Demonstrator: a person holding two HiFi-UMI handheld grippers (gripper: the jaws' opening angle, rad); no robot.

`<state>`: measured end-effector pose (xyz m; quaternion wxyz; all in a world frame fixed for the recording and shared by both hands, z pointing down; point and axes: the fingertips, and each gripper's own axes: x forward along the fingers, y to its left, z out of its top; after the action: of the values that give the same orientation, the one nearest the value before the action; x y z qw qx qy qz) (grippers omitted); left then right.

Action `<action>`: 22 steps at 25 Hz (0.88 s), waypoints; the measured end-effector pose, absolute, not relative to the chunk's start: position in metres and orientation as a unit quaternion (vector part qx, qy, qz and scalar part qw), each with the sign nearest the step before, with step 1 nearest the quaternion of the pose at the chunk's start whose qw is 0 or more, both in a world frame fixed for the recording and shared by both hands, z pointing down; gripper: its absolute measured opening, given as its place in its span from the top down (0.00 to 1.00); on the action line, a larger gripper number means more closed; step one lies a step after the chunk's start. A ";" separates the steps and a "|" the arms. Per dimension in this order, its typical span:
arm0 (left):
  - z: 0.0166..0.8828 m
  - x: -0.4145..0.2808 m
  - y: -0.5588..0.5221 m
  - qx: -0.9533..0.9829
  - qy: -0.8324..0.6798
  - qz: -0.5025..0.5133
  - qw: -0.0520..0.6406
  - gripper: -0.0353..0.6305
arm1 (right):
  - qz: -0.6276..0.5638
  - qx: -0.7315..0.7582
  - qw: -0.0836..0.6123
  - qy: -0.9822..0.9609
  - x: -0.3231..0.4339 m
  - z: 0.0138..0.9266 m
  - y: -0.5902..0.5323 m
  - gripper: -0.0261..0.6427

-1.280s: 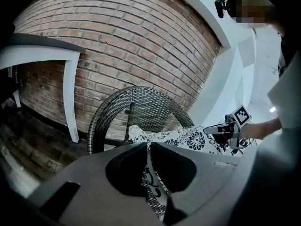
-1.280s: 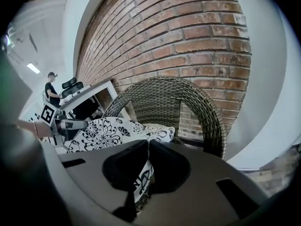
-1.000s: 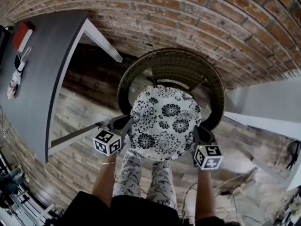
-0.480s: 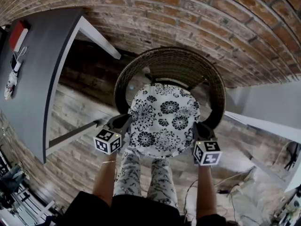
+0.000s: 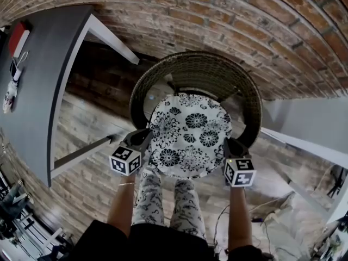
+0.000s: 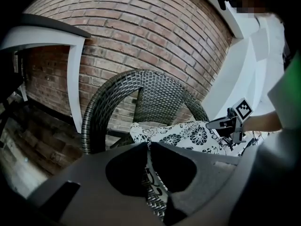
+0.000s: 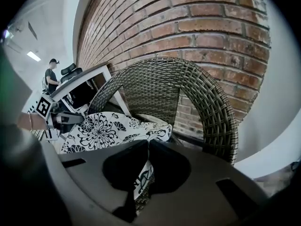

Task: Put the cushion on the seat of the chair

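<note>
Wicker chair point(image 5: 198, 72) sits by the brick wall, and the floral cushion point(image 5: 190, 135) is over its seat; I can't tell if it's resting there. The left gripper point(image 5: 145, 139) and right gripper point(image 5: 229, 147) are each pinched on opposite cushion edges. My worry is that releasing one side first leaves it crooked or sliding off the front.

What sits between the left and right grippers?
The cushion spans the whole stretch: the left gripper is shut on one edge, the right gripper on the opposite edge. The head view shows it.
</note>
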<state>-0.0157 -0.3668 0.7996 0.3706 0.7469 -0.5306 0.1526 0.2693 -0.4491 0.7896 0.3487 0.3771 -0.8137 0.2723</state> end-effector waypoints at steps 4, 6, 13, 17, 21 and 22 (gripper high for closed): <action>0.809 -0.018 -0.367 0.743 -0.534 0.163 0.368 0.92 | 0.270 0.376 0.358 -0.811 0.271 0.800 -0.451 0.94; 0.814 -0.019 -0.367 0.741 -0.535 0.169 0.370 0.92 | 0.269 0.377 0.363 -0.808 0.273 0.805 -0.452 0.94; 0.826 -0.017 -0.370 0.737 -0.531 0.171 0.381 0.92 | 0.270 0.380 0.377 -0.800 0.279 0.821 -0.455 0.94; 0.832 -0.016 -0.373 0.737 -0.527 0.177 0.384 0.92 | 0.276 0.381 0.383 -0.795 0.283 0.830 -0.455 0.94; 0.836 -0.016 -0.371 0.732 -0.529 0.181 0.389 0.92 | 0.282 0.379 0.391 -0.790 0.285 0.838 -0.450 0.94; 0.837 -0.016 -0.370 0.730 -0.532 0.183 0.389 0.92 | 0.284 0.377 0.393 -0.789 0.285 0.840 -0.449 0.94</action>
<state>-0.0163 -0.3697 0.8374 0.3893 0.7296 -0.5317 0.1828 0.2853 -0.4487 0.8396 0.3932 0.3773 -0.7890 0.2836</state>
